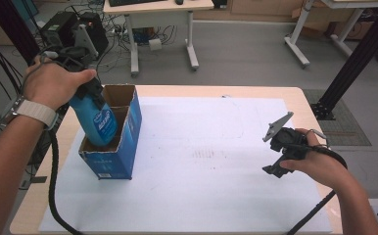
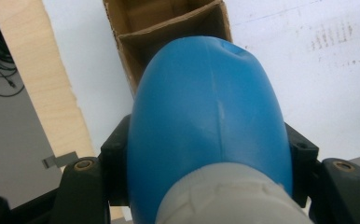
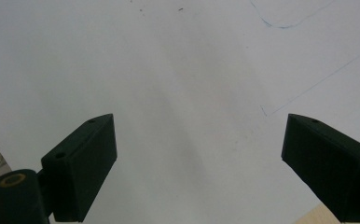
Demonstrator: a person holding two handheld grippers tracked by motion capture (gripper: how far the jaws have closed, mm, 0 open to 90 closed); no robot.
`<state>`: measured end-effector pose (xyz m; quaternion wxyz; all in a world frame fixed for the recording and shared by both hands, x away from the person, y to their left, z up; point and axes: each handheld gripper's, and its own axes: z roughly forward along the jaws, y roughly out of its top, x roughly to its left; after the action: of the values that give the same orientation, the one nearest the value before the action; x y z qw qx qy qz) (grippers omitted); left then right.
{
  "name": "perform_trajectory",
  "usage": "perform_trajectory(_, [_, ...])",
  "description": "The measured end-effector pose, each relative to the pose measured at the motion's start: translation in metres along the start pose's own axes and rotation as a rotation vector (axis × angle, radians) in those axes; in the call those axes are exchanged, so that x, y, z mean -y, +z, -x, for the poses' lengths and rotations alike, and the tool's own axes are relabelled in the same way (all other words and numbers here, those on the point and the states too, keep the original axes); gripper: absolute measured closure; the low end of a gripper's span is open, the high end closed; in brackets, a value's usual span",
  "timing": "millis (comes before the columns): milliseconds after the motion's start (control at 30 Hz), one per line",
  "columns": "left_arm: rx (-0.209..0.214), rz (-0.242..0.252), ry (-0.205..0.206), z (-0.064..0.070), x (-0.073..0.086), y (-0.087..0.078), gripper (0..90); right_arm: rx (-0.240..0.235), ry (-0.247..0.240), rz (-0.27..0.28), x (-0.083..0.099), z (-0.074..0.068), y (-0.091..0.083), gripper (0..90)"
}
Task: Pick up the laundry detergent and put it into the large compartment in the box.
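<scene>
The left gripper (image 1: 90, 90) clamps a blue bottle (image 1: 95, 120), tilted, its base dipping into the near compartment of a blue cardboard box (image 1: 128, 134) at the table's left. The right gripper (image 3: 197, 158), jaws spread wide and empty, hovers over the white sheet (image 1: 201, 161) at the right.

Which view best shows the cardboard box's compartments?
The high view: the whole cardboard box with its divider, the blue bottle entering the near compartment. The left gripper view shows only its far end behind the bottle.
</scene>
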<state>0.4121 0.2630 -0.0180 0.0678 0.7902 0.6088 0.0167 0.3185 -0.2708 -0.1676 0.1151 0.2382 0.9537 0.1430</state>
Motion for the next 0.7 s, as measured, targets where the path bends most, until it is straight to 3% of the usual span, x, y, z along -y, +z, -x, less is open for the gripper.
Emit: perform_trajectory(700, [-0.017,-0.045,0.007,0.001,-0.007,0.062,37.9,-0.014,0.004,-0.017,-0.004,0.002,0.006,10.2])
